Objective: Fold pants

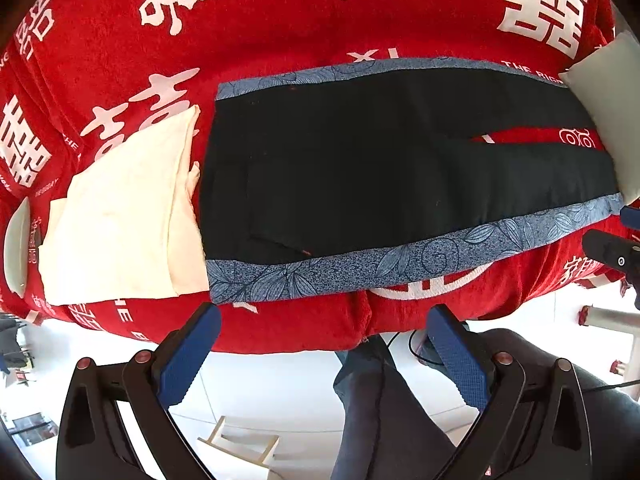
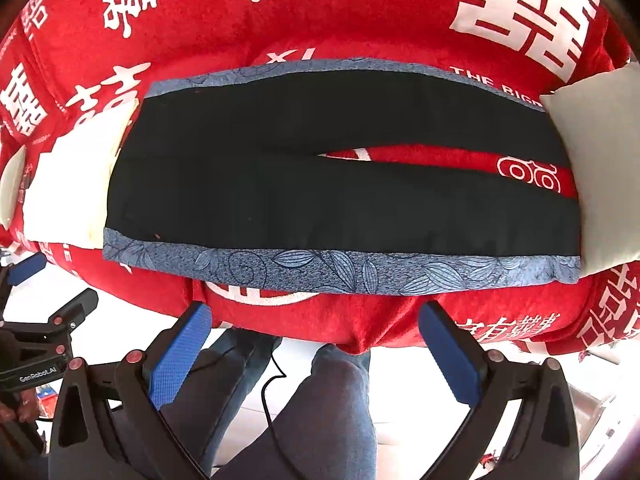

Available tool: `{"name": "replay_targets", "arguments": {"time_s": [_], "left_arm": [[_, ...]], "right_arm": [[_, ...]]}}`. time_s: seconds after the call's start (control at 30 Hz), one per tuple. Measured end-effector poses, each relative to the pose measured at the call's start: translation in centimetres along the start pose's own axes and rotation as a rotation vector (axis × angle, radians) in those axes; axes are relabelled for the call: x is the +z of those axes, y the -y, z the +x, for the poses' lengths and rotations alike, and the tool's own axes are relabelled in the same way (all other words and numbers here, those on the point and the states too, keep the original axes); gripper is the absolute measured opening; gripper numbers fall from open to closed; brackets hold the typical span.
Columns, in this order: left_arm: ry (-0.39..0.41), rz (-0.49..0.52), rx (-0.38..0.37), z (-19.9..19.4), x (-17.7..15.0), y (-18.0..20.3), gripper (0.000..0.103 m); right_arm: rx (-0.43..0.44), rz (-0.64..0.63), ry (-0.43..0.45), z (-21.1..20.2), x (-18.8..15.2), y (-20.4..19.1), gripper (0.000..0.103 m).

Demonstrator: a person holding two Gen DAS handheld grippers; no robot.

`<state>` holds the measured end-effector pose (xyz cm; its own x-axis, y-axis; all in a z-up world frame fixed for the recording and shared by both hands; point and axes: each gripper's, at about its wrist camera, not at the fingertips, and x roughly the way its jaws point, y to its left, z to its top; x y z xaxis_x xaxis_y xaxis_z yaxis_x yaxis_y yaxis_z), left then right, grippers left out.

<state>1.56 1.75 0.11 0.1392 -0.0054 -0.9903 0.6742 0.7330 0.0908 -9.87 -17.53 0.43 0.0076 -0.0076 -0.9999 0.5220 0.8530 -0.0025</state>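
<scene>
Black pants [image 1: 360,168] with blue leaf-patterned side stripes lie flat on a red cover, waist at the left and the two legs spread slightly to the right; they also show in the right wrist view [image 2: 320,184]. My left gripper [image 1: 324,348] is open and empty, held in front of the near edge below the pants' waist end. My right gripper [image 2: 316,344] is open and empty, in front of the near edge below the pants' middle. The left gripper's body shows at the far left of the right wrist view [image 2: 48,340].
A folded cream cloth [image 1: 124,220] lies just left of the waistband. A white pillow [image 2: 600,168] covers the leg ends at the right. The red cover [image 2: 320,12] with white characters drapes over the front edge. The person's legs [image 2: 320,408] and a white floor lie below.
</scene>
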Motion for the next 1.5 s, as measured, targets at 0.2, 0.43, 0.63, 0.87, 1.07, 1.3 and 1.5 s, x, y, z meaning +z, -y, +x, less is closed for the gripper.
{"name": "replay_targets", "arguments": {"time_s": [0.2,0.43,0.63,0.87,1.07,1.3,1.5], "left_arm": [[0.001,-0.003,0.004,-0.1,0.2,0.0,0.103],[0.003,-0.005,0.009,-0.2,0.0,0.0,0.103],[0.008,-0.012,0.014,-0.3,0.0,-0.1,0.103],[0.011,-0.013,0.018,-0.4,0.0,0.0,0.103],[0.011,-0.02,0.023,-0.5,0.2,-0.1,0.103],[0.013,-0.02,0.028,-0.5,0.2,0.2,0.103],[0.008,-0.025,0.03,-0.6,0.4,0.3,0.103]], "right_arm": [[-0.001,-0.006,0.002,-0.1,0.1,0.0,0.103],[-0.002,-0.006,0.002,-0.2,0.1,0.1,0.103],[-0.003,-0.013,0.001,-0.2,0.2,0.1,0.103],[-0.004,-0.013,0.002,-0.2,0.3,0.2,0.103],[-0.005,-0.01,0.001,-0.2,0.4,0.4,0.103],[-0.004,-0.011,0.002,-0.2,0.6,0.6,0.103],[-0.002,-0.014,0.0,-0.2,0.8,1.1,0.103]]}}
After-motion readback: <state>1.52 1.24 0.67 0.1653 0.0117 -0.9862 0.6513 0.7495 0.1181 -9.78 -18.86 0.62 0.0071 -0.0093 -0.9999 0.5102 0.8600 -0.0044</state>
